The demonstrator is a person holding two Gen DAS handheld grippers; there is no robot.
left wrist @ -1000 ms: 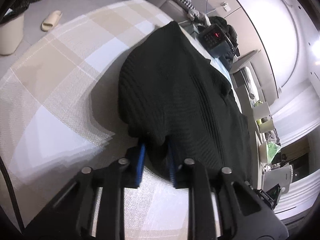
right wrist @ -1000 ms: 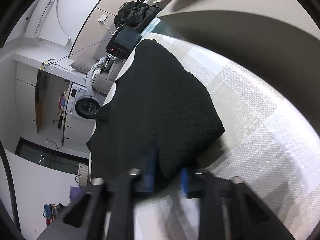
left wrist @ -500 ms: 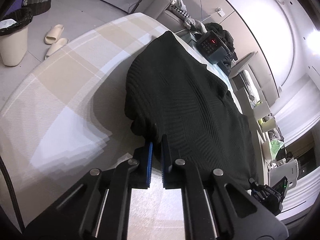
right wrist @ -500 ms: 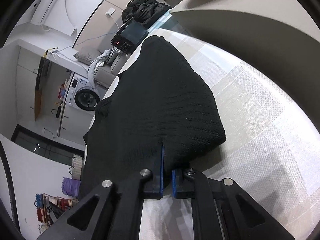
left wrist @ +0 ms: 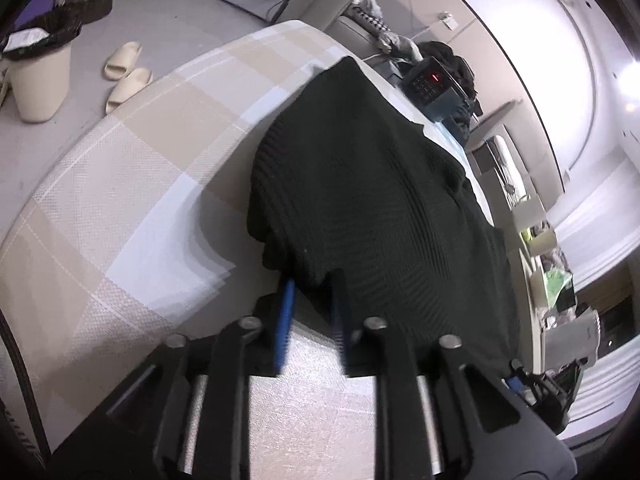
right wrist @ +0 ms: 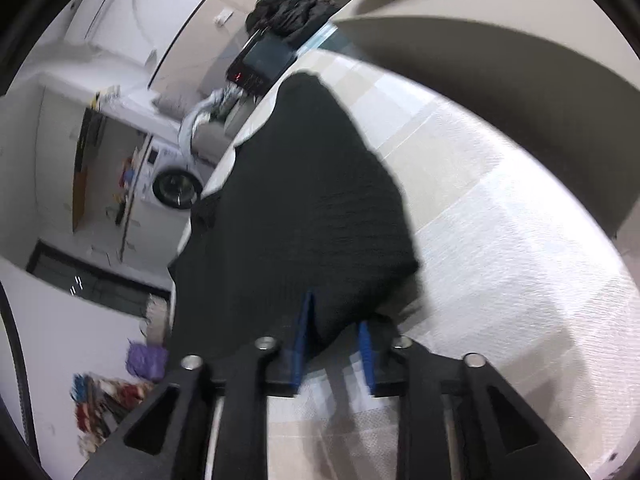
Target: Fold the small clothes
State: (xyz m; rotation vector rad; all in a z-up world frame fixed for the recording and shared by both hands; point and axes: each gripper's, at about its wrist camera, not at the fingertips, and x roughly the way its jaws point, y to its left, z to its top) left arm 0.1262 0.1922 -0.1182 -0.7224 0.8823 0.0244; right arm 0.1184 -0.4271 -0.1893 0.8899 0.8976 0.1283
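A black ribbed knit garment (left wrist: 360,200) lies folded on the table with the beige and white checked cloth (left wrist: 140,184). My left gripper (left wrist: 313,292) is at its near left corner, jaws opening, and the hem hangs loose between the blue pads (left wrist: 285,308). In the right wrist view the same garment (right wrist: 304,208) spreads away from me. My right gripper (right wrist: 335,316) is at its near right corner, jaws opening too, with the hem draped between the parted pads (right wrist: 301,332). Neither pair of pads presses the cloth.
The table's left edge drops to a floor with a pair of cream slippers (left wrist: 126,70) and a lined waste bin (left wrist: 38,80). A dark device with a red display (left wrist: 430,84) stands beyond the garment's far end. A washing machine (right wrist: 172,184) stands by the wall.
Half a second ago both grippers were clamped on the garment's near hem; now both pairs of jaws have parted. The left gripper has shifted, so more floor shows at the left.
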